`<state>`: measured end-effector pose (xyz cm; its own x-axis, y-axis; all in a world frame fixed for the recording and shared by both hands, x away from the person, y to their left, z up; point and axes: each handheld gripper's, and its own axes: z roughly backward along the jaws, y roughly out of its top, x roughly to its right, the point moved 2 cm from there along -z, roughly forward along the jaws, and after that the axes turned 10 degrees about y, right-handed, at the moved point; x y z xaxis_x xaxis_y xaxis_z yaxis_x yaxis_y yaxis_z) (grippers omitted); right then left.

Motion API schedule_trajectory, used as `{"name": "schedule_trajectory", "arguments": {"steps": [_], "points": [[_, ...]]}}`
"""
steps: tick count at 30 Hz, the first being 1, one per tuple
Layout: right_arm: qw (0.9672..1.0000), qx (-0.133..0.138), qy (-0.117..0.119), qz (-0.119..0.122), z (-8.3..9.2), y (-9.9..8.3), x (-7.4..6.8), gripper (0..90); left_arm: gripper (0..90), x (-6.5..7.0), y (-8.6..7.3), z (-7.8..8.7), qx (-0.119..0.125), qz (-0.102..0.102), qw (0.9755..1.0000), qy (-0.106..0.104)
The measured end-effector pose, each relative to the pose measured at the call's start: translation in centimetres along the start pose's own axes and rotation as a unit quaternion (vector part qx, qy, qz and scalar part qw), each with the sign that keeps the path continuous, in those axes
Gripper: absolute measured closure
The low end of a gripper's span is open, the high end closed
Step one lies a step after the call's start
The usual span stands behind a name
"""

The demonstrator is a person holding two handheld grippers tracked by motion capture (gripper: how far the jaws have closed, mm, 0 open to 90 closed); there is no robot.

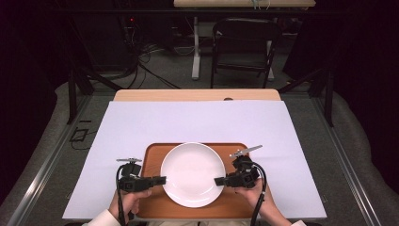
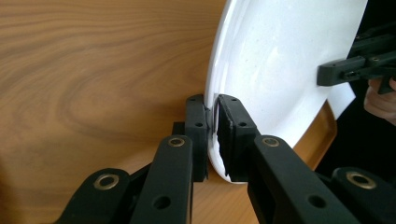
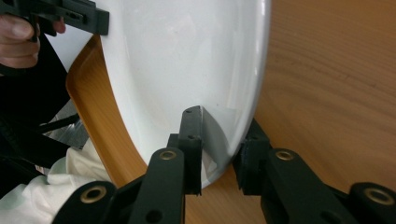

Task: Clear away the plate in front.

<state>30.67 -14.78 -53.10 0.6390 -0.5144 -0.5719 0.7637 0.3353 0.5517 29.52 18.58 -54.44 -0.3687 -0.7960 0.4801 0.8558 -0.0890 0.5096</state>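
While a white plate (image 1: 193, 173) sits on a wooden tray (image 1: 151, 155) near the front edge of a table covered by a white sheet (image 1: 197, 121), 2 hand-held grippers grip its opposite rims. At the plate's left edge the left gripper (image 1: 160, 180) has its jaws clamped on the rim. Across from it, the right gripper (image 1: 219, 181) straddles the right rim, 1 jaw above and 1 below.
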Motion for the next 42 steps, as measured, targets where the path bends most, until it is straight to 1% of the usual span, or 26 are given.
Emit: {"name": "schedule_trajectory", "arguments": {"steps": [1,3,7,8,13,15,16,19,22,27,31,35,38,39,40,42], "points": [[1.0000,-0.002,-0.001,0.002,-0.2,0.0,0.0,74.3,82.2,0.0,0.0,0.0,-0.001,0.004,1.0000,0.000],[1.0000,-0.007,-0.003,0.002,-0.4,-0.1,0.1,73.2,81.9,-0.1,0.0,-0.1,-0.001,0.002,1.0000,0.003],[0.9997,-0.019,-0.016,-0.006,-0.7,-0.3,0.2,69.5,80.1,0.2,0.0,-0.4,-0.007,-0.014,0.9998,0.016],[0.9995,-0.023,-0.019,-0.005,-0.8,-0.4,0.2,68.5,79.5,0.3,0.0,-0.5,-0.011,-0.021,0.9995,0.020],[0.9990,-0.031,-0.031,-0.002,-1.0,-0.4,0.2,65.7,77.8,0.6,-0.1,-0.7,-0.015,-0.036,0.9987,0.032],[0.9987,-0.034,-0.037,0.001,-1.0,-0.4,0.2,64.6,76.8,0.7,-0.1,-0.8,-0.017,-0.046,0.9980,0.040],[0.9986,-0.036,-0.040,0.001,-1.0,-0.4,0.2,63.8,76.2,0.8,-0.2,-0.9,-0.019,-0.047,0.9979,0.040],[0.9978,-0.046,-0.048,0.005,-1.3,-0.4,0.2,60.3,74.2,0.9,-0.3,-1.2,-0.031,-0.058,0.9967,0.048],[0.9963,-0.059,-0.062,0.012,-1.6,-0.4,0.1,56.3,73.0,0.9,-0.3,-1.3,-0.035,-0.060,0.9962,0.053],[0.9937,-0.068,-0.084,0.029,-1.8,-0.4,-0.2,52.5,71.4,1.1,-0.3,-1.4,-0.035,-0.071,0.9949,0.063],[0.9927,-0.076,-0.088,0.032,-1.9,-0.4,-0.2,50.6,70.2,1.2,-0.3,-1.5,-0.037,-0.077,0.9942,0.066],[0.9913,-0.085,-0.095,0.032,-2.0,-0.5,-0.3,48.3,68.7,1.2,-0.4,-1.5,-0.045,-0.082,0.9931,0.072],[0.9895,-0.095,-0.102,0.038,-2.0,-0.5,-0.1,47.9,67.3,1.1,-0.4,-1.6,-0.050,-0.082,0.9926,0.074],[0.9894,-0.097,-0.101,0.036,-2.0,-0.6,-0.1,47.5,66.9,1.1,-0.4,-1.6,-0.053,-0.084,0.9922,0.075],[0.9896,-0.100,-0.100,0.029,-2.1,-0.6,-0.1,47.0,66.4,1.1,-0.4,-1.7,-0.055,-0.086,0.9919,0.076],[0.9889,-0.104,-0.103,0.030,-2.1,-0.6,-0.1,46.8,65.5,1.1,-0.5,-1.8,-0.060,-0.089,0.9912,0.077]]}}
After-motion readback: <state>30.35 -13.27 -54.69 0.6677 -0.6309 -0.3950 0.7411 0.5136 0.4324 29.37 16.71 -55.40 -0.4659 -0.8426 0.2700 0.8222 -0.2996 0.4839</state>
